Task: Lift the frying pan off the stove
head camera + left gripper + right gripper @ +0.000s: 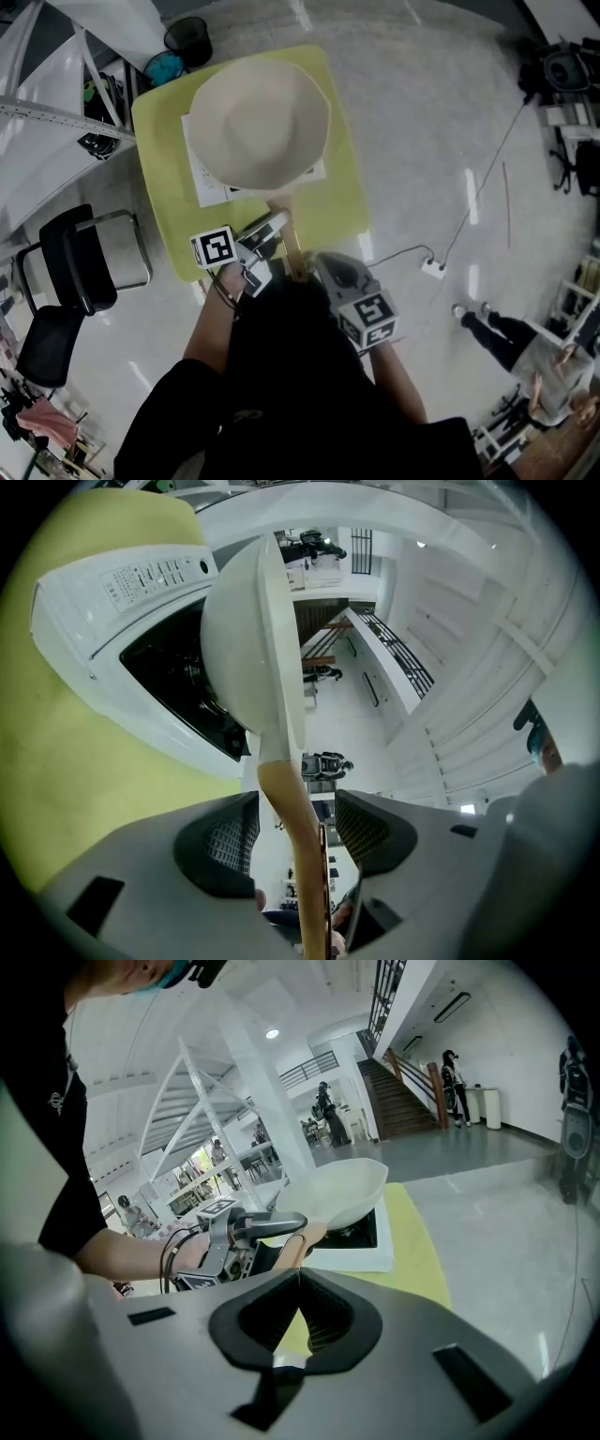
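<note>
Round cream frying pan; left gripper jaws wide astride its tan handle; right gripper jaws closed.

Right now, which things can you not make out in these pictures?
- Head view: the pan covers most of the stove, so its top is hidden.
- Left gripper view: print on the stove's buttons is too small to read.
- Left gripper view: the handle's near end is cut off by the bottom edge.
</note>
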Available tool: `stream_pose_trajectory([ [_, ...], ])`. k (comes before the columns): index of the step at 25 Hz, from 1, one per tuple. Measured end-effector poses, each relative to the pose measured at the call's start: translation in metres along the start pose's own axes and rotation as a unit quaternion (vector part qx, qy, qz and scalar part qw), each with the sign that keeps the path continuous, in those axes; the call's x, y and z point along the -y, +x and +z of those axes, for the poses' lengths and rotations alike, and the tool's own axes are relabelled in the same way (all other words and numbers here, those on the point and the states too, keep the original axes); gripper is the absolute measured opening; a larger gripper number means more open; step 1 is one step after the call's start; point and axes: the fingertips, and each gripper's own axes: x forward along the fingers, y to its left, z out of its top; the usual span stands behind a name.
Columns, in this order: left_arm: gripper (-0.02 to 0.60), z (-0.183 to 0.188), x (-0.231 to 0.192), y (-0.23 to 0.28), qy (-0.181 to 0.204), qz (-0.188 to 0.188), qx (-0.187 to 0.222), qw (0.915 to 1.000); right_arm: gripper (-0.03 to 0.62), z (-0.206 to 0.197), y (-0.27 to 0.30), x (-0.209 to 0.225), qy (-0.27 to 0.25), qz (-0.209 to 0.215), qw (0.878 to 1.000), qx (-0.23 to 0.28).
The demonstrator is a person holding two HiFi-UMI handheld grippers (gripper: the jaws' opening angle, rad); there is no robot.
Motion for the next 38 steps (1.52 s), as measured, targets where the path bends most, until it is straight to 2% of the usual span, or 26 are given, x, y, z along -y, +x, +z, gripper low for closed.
stream_pose_trajectory([
  [4,0.276,0.001,-0.001,0.013,-0.002,-0.007,-0.008,0.9999,0.015,0.0,-0.001,0.008,0.004,-0.012,1.0,0.003],
  [7,0.276,-0.003,-0.003,0.02,-0.027,-0.004,-0.011,0.9996,0.015,-0.001,-0.001,0.011,0.007,-0.017,1.0,0.005],
  [10,0.276,0.0,-0.003,0.027,-0.018,-0.01,-0.016,0.9997,0.015,0.001,0.0,0.01,0.017,-0.015,1.0,0.007],
  [14,0.276,0.001,-0.005,0.036,-0.035,-0.019,-0.018,0.999,0.015,0.0,0.005,0.013,0.005,-0.015,1.0,0.0],
  [20,0.257,0.007,-0.003,0.042,-0.046,-0.034,0.0,0.9984,0.015,0.004,0.01,0.013,0.005,-0.009,1.0,0.001],
  [22,0.229,0.007,-0.007,0.04,-0.061,-0.027,0.001,0.9978,0.015,0.006,0.013,0.008,0.011,0.013,1.0,0.004],
  [25,0.219,0.007,-0.011,0.038,-0.068,-0.015,-0.018,0.9974,0.025,-0.004,0.018,-0.001,0.046,0.087,0.995,-0.022],
  [26,0.219,0.007,-0.012,0.039,-0.065,-0.011,-0.028,0.9974,0.095,-0.009,0.019,-0.001,0.065,0.111,0.991,-0.038],
  [27,0.219,0.006,-0.012,0.039,-0.061,-0.008,-0.036,0.9974,0.203,-0.014,0.02,-0.001,0.08,0.126,0.987,-0.052],
  [28,0.219,0.006,-0.012,0.04,-0.059,-0.007,-0.04,0.9974,0.218,-0.016,0.023,0.0,0.089,0.134,0.985,-0.062],
  [31,0.213,0.007,-0.009,0.041,-0.068,-0.014,-0.029,0.9972,0.218,-0.018,0.036,-0.003,0.115,0.151,0.979,-0.075],
  [34,0.21,0.007,-0.008,0.041,-0.073,-0.018,-0.023,0.9969,0.229,-0.026,0.055,-0.01,0.162,0.187,0.965,-0.082],
  [38,0.213,0.006,-0.01,0.04,-0.061,-0.014,-0.042,0.9972,0.239,-0.027,0.072,-0.016,0.244,0.241,0.937,-0.063],
])
